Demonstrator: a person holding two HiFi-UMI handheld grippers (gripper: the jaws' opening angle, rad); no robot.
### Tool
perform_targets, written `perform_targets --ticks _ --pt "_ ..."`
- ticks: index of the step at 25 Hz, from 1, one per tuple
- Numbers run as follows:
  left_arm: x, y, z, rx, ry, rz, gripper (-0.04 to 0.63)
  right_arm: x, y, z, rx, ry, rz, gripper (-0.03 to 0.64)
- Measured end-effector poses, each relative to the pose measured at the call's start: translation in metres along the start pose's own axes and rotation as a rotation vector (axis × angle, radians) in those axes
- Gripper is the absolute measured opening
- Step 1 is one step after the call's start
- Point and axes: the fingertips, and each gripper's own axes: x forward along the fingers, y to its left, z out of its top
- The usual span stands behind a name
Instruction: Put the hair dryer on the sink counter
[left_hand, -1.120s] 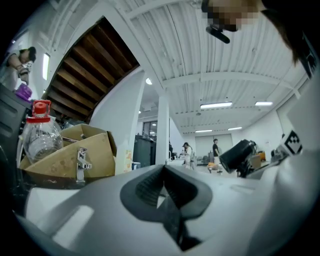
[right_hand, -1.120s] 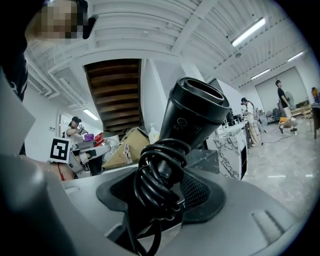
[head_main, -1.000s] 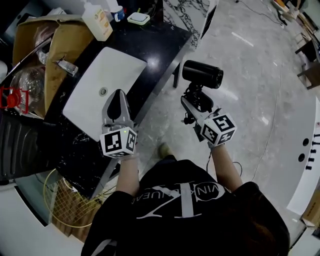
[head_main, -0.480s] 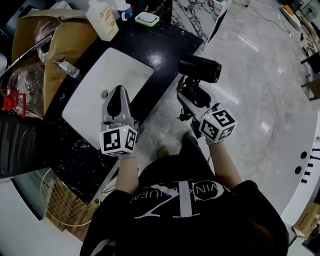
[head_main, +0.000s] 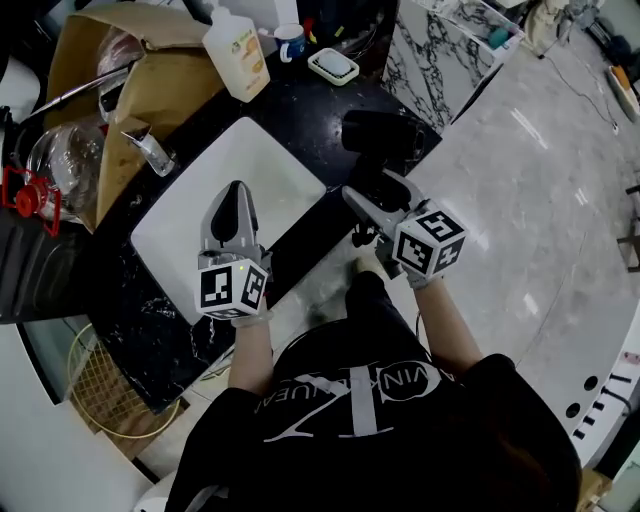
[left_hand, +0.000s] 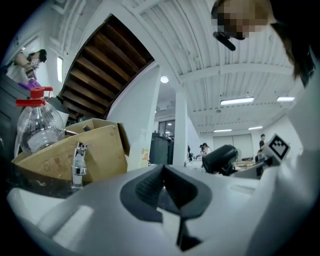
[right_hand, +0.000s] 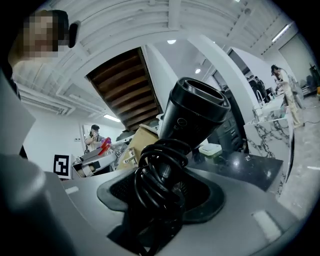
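Black plastic, the hair dryer (head_main: 384, 134) stands up out of the right gripper (head_main: 372, 196), whose jaws are clamped on its handle. The black cord (right_hand: 159, 176) is wound in loops round that handle and fills the space between the jaws. The barrel hangs over the right-hand end of the dark sink counter (head_main: 330, 105); whether any part of it touches the stone cannot be told. To its left the white sink basin (head_main: 275, 165) is sunk into the counter. The left gripper (head_main: 236, 198) hovers over the basin with its jaws pressed together on nothing. A chrome tap (head_main: 150, 146) stands at the basin's far-left edge.

Behind the tap an open cardboard box (head_main: 165, 85) sits with its flaps up. Something clear and crinkled with a reddish patch lies inside, too shadowed to name. Beside the box stands a clear plastic bottle (left_hand: 36, 127) with a red cap; what it holds cannot be made out. Along the back of the counter are a pale soap bottle (head_main: 237, 52) with a printed label, a small cup (head_main: 292, 40) whose inside is out of sight, and a small square white-and-green dish (head_main: 333, 66). At lower left a yellowish wire basket (head_main: 100, 395) is partly covered by the counter, its contents unclear.
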Motion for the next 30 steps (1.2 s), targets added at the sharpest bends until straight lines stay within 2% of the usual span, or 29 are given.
perform_targets --ticks 4,9,16,30 --pt "0.028 0.005 -0.008 -0.012 0.02 0.041 0.0 0.034 -0.021 0.007 -0.002 0.081 0.059 0.264" --pt "0.055 0.002 -0.022 -0.016 0.069 0.043 0.0 0.064 -0.042 0.003 0.02 0.177 0.115 0.264" --pt "0.08 0.004 -0.034 -0.034 0.099 0.092 0.0 0.095 -0.059 -0.002 0.052 0.28 0.193 0.264" --pt "0.1 0.006 -0.056 -0.049 0.114 0.264 0.0 0.141 -0.08 -0.021 0.052 0.497 0.353 0.264"
